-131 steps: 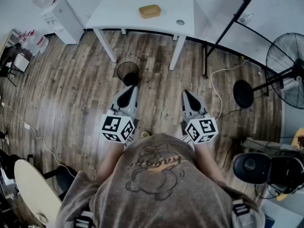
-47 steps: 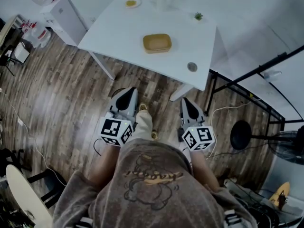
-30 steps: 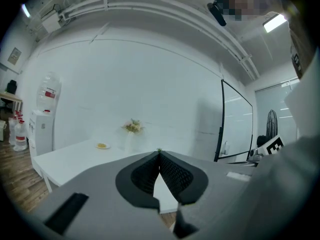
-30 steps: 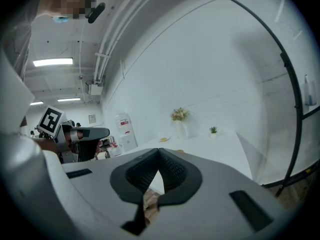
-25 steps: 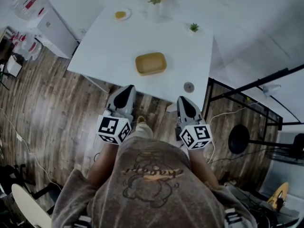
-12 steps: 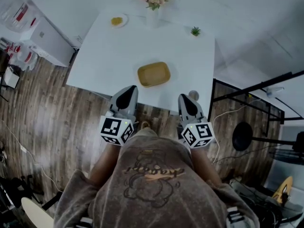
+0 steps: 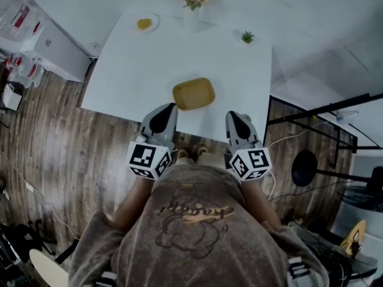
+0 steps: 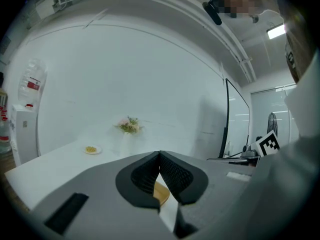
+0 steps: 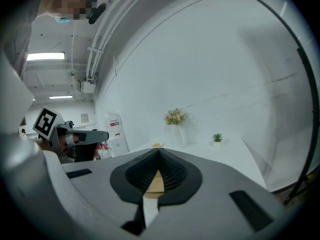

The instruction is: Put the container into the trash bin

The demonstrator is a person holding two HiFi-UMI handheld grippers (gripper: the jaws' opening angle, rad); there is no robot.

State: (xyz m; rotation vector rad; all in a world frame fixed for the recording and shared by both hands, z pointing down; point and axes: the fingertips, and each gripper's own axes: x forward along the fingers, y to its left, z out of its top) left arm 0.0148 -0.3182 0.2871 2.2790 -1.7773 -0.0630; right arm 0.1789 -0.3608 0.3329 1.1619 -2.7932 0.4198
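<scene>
Yellow container (image 7: 194, 93) on the white desk (image 7: 128, 70), both grippers closed on nothing.
The left hand-held gripper (image 7: 171, 106) and right hand-held gripper (image 7: 231, 115) have their jaws pressed together, empty (each gripper view catches only a yellow sliver beyond its tips). Only the head view shows the whole container, lying flat just ahead of and between the two tips, nearer the left.

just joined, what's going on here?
A person stands at the near edge of a white table with a gripper in each hand. The left gripper and right gripper are both shut and empty, pointing at the tan container on the table without touching it. Nothing has been picked up yet, and no trash bin is in view.
</scene>
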